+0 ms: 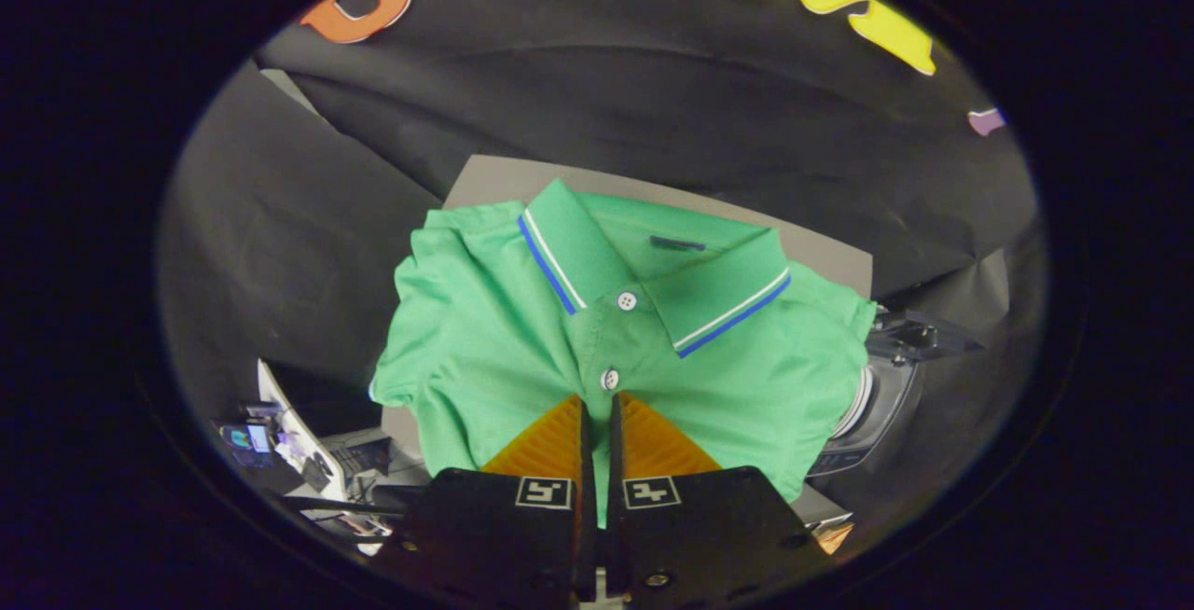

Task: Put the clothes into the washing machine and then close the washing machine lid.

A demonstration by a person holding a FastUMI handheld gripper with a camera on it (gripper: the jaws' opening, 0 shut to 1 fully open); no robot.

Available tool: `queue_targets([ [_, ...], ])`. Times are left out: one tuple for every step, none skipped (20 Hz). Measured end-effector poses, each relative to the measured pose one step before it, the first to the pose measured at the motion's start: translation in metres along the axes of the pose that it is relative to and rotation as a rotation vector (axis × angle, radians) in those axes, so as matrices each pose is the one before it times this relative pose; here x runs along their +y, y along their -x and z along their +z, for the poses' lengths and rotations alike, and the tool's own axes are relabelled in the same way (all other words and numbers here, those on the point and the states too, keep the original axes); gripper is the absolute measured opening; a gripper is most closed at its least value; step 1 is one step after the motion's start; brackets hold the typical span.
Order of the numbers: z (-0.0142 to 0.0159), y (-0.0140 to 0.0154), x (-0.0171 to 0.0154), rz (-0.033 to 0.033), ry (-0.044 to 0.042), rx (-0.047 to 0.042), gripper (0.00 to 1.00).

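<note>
My gripper (597,414): fingers drawn nearly together, clenched on a fold of the button placket of one green polo shirt (485,339); a thin strip of cloth shows between them. Shirt: hangs lifted ahead of the fingers, collar up, spreading wide to both sides. Buttons counted: two, the lower just ahead of the fingertips. Collar: two wings, each edged with white and blue stripes. One grey surface (821,256) lies behind the shirt, mostly covered by it. One washing machine (872,405) sits just beside the shirt's hem, partly hidden; lid position hard to make out. Small clutter (280,442) off to the opposite side, unclear.
</note>
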State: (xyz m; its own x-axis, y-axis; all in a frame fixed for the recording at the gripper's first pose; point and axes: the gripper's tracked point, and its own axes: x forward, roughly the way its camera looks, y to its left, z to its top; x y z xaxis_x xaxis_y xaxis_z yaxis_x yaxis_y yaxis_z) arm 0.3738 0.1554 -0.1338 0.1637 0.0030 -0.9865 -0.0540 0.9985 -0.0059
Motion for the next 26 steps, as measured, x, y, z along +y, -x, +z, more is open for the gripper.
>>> queue_targets([
  [0.00073, 0.00757, -0.00148, 0.00567, -0.01454, -0.01249, 0.07],
  [-0.00202, 0.00685, -0.0001, 0.00834, -0.01747, -0.00742, 0.07],
  [-0.00111, 0.00744, -0.002, 0.00758, -0.00826, -0.0054, 0.07],
  [-0.00232, 0.00957, -0.00716, 0.00174, -0.00539, -0.01023, 0.07],
  [0.00024, 0.00858, -0.00418, -0.00281, -0.00058, -0.01521, 0.07],
  [-0.00131, 0.00697, -0.00241, -0.0009, -0.00381, -0.01437, 0.07],
  [0.00058, 0.00794, -0.00049, 0.00339, -0.00812, -0.01173, 0.07],
  [0.00167, 0.00761, 0.00118, 0.0054, -0.00937, -0.01232, 0.07],
  [0.00294, 0.01001, -0.00284, 0.00399, -0.01012, -0.01528, 0.07],
  [0.00066, 0.00579, -0.00497, 0.00482, -0.01336, -0.01665, 0.07],
  [0.00229, 0.00934, -0.00614, 0.00363, -0.01405, -0.01528, 0.07],
  [0.0023, 0.01224, -0.00476, 0.00144, -0.01382, -0.01394, 0.07],
  [0.00458, 0.00904, -0.00312, -0.00134, -0.00988, -0.01376, 0.07],
  [0.00297, 0.00742, -0.00496, -0.00216, -0.00725, -0.01506, 0.07],
  [0.00231, 0.00933, -0.00547, -0.00082, -0.00806, -0.01532, 0.07],
  [-0.00063, 0.01218, -0.00499, 0.00547, -0.00874, -0.0152, 0.07],
  [0.00137, 0.01122, -0.00382, 0.00316, -0.00933, -0.01721, 0.07],
  [0.0017, 0.00864, -0.00593, -0.00468, -0.00517, -0.0199, 0.07],
  [0.00327, 0.00823, -0.00657, -0.01031, 0.00275, -0.01739, 0.07],
  [-0.00159, 0.00871, -0.00897, -0.00994, 0.00052, -0.01786, 0.07],
  [0.00042, 0.00874, -0.00622, -0.00667, -0.00324, -0.01782, 0.07],
  [-0.00042, 0.01073, -0.00599, -0.00176, -0.00386, -0.0189, 0.07],
  [0.00168, 0.01128, -0.00601, -0.00203, -0.00717, -0.0194, 0.07],
  [0.00015, 0.01137, -0.0069, -0.00288, -0.00657, -0.01918, 0.07],
  [0.00121, 0.01161, -0.00746, -0.00585, -0.00838, -0.01654, 0.07],
  [-0.00003, 0.01115, -0.00791, -0.00664, -0.01093, -0.0146, 0.07],
])
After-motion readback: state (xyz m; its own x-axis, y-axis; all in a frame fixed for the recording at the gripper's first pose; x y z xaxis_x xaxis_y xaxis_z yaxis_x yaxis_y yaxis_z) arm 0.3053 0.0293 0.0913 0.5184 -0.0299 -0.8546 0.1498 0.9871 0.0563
